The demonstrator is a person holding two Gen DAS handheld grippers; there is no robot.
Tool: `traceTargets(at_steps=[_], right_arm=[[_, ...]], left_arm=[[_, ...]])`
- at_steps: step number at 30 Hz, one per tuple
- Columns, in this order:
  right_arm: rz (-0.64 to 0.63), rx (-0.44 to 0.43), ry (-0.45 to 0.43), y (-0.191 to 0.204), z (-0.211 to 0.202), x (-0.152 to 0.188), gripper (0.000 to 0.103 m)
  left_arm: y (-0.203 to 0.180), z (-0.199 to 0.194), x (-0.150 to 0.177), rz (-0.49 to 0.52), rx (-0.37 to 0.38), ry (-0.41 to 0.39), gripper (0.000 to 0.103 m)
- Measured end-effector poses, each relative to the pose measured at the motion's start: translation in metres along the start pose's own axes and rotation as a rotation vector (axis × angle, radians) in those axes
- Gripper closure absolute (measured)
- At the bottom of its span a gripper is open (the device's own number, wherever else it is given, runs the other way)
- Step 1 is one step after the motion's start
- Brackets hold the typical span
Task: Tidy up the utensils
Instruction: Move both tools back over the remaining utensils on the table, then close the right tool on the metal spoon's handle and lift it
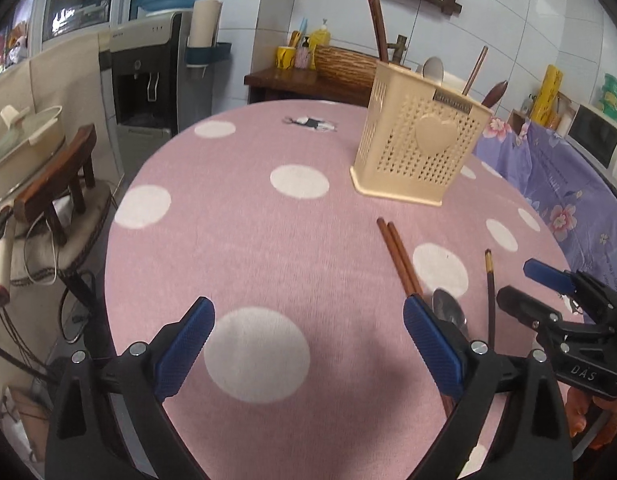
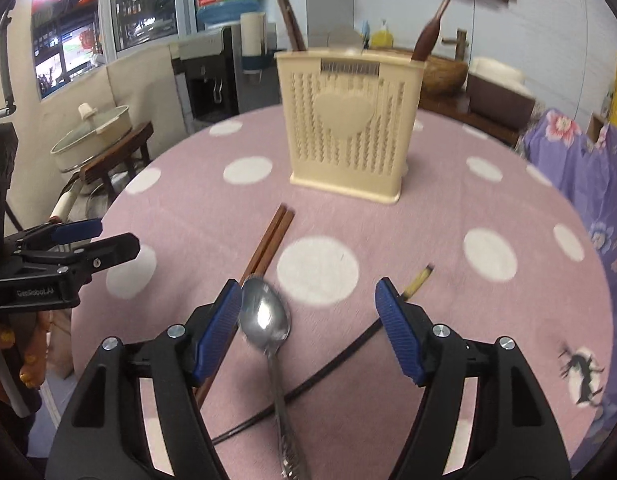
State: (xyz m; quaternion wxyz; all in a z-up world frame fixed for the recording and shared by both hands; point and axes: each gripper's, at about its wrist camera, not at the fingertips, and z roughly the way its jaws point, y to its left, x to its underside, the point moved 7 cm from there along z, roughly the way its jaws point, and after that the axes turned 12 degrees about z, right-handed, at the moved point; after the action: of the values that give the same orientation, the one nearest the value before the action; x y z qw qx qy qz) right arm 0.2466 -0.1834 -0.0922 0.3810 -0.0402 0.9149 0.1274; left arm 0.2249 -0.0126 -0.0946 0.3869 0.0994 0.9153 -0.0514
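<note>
A cream perforated utensil holder (image 1: 420, 136) (image 2: 350, 124) stands on the pink dotted table and holds chopsticks, a spoon and a dark wooden utensil. On the cloth lie a pair of brown chopsticks (image 1: 400, 258) (image 2: 268, 240), a metal spoon (image 2: 268, 320) (image 1: 450, 312) and a dark chopstick with a gold tip (image 1: 490, 292) (image 2: 416, 280). My left gripper (image 1: 308, 332) is open over bare cloth, with the brown chopsticks beside its right finger. My right gripper (image 2: 308, 320) is open, and the spoon lies between its fingers, close to the left pad.
The round table (image 1: 236, 240) drops off at the left toward a small stand with a pot (image 1: 24, 136) and a water dispenser (image 1: 148, 80). A purple floral cloth (image 1: 560, 184) covers something at the right. A wooden side table with jars stands behind.
</note>
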Motion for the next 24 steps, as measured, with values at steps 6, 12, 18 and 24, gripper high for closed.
traceTargets(at_steps=[6, 12, 18, 24], right_arm=[[-0.067, -0.051, 0.101, 0.014, 0.016, 0.024, 0.036], [-0.12, -0.031, 0.172, 0.012, 0.028, 0.041, 0.041], [-0.109, 0.001, 0.186, 0.008, 0.032, 0.046, 0.072], [0.007, 0.047, 0.181, -0.008, 0.034, 0.037, 0.096]], left_arm=[[-0.003, -0.002, 0.004, 0.015, -0.007, -0.005, 0.01], [0.001, -0.005, 0.006, -0.002, -0.006, -0.01, 0.01], [-0.003, -0.008, 0.005, -0.002, -0.002, -0.02, 0.01], [-0.007, -0.008, 0.005, 0.001, 0.004, -0.024, 0.01]])
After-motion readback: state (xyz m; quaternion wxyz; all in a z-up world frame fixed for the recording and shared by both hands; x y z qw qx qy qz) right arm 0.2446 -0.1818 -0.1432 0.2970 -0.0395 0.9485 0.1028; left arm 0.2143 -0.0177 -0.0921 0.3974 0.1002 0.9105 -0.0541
